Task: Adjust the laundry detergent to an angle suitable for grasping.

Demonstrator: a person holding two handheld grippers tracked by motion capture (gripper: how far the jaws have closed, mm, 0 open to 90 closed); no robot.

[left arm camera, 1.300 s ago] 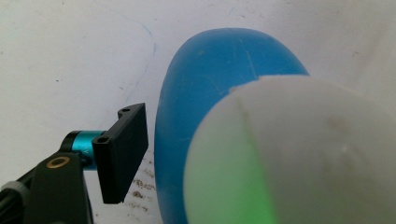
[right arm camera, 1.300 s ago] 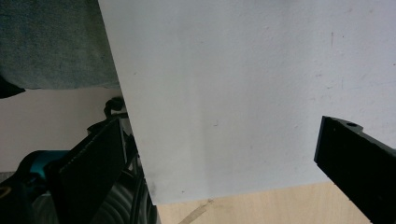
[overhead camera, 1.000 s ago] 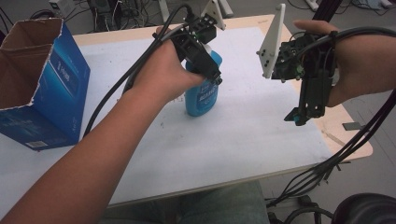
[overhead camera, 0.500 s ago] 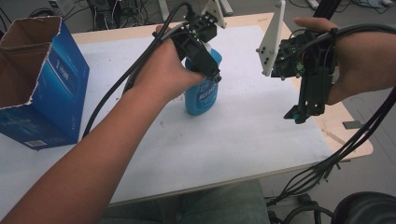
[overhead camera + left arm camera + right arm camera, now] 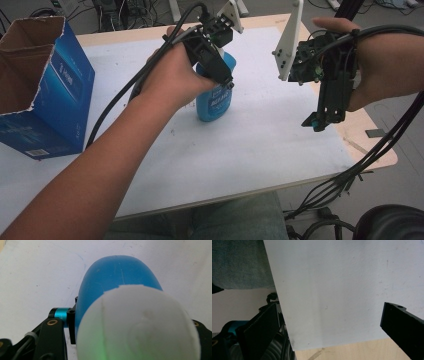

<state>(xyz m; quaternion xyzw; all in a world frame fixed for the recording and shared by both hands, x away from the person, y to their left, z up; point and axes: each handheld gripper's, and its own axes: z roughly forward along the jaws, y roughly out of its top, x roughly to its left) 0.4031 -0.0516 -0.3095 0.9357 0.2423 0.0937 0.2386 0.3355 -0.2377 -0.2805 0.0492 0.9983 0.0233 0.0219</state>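
Observation:
A blue plastic bottle (image 5: pixel 215 102) with a white cap stands upright on the white table (image 5: pixel 260 150), a little behind its middle. My left gripper (image 5: pixel 220 75) comes down on it from above and is shut on its upper part, near the neck. In the left gripper view the white cap (image 5: pixel 140 325) and blue body (image 5: pixel 117 275) sit between the jaws, and one black finger (image 5: pixel 71 325) presses the bottle's side. My right gripper (image 5: pixel 316 122) hangs over the table's right edge, pointing down. It is open, its jaws (image 5: pixel 329 307) wide apart with nothing between them.
A tall blue cardboard box (image 5: pixel 55 100) with its top open stands at the table's left. Cables (image 5: pixel 340 185) trail off the right front corner, and a dark chair (image 5: pixel 395 225) is below. The table's wooden edge (image 5: pixel 352 350) lies under the right gripper.
The left gripper's jaws have drawn in on the blue bottle. Both hands keep their places.

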